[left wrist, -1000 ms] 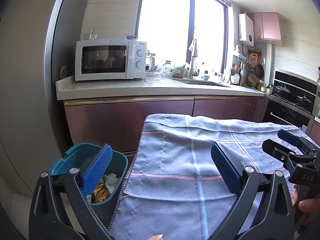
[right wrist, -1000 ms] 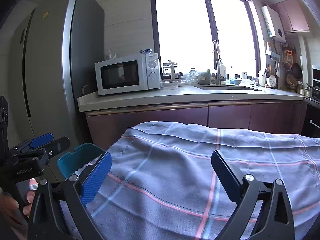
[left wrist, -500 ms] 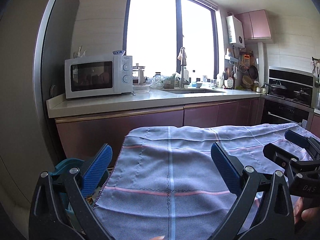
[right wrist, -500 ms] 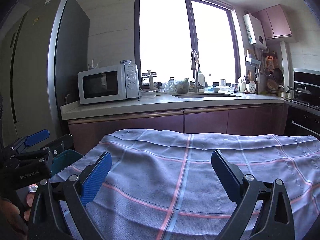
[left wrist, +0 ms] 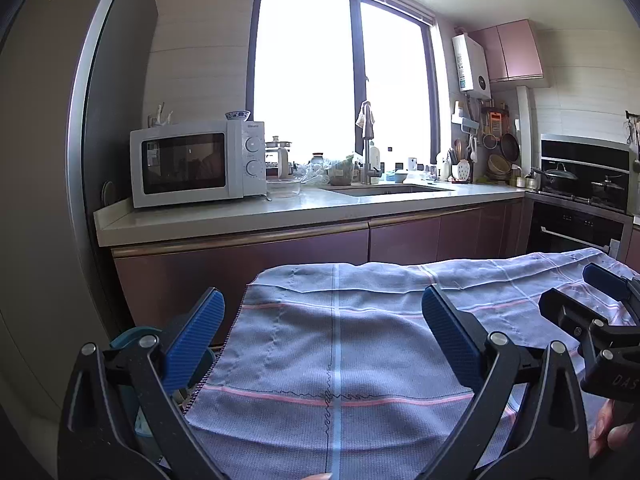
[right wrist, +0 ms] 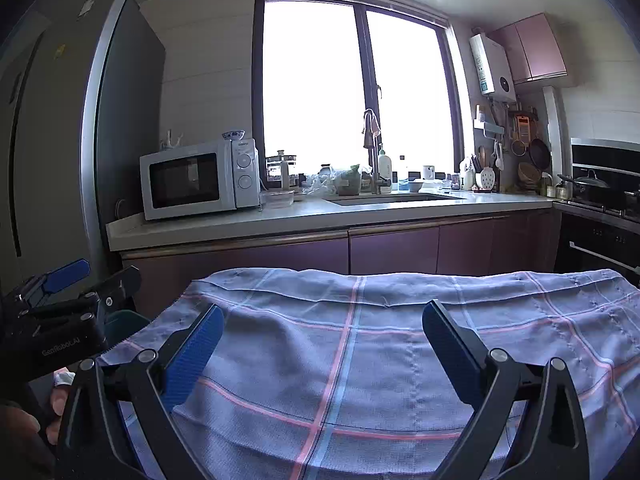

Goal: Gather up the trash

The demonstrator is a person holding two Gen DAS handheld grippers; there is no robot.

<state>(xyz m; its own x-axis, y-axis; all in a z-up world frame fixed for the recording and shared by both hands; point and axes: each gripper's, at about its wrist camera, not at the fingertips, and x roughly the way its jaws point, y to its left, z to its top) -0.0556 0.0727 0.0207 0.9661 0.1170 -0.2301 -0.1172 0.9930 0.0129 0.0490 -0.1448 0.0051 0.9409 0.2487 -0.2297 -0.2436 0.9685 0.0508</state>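
Cloth [left wrist: 336, 344]: spread over the table, nearest surface in both views.
Bin [left wrist: 128, 338]: at the cloth's left edge, lower than the tabletop, partly hidden behind the left gripper [left wrist: 322, 334].
Right gripper [right wrist: 322, 338]: above the cloth, right of the left gripper.
Counter [left wrist: 280, 210]: behind the table, running left to right.
Microwave [left wrist: 196, 164]: on the counter's left end.
Bowl [left wrist: 237, 115]: on top of the microwave.
Sink [left wrist: 386, 190]: set in the counter, right of the microwave, below the window [left wrist: 344, 80].
Fridge [right wrist: 52, 152]: left of the counter.
Stove [left wrist: 580, 196]: far right, 1 pot on it.
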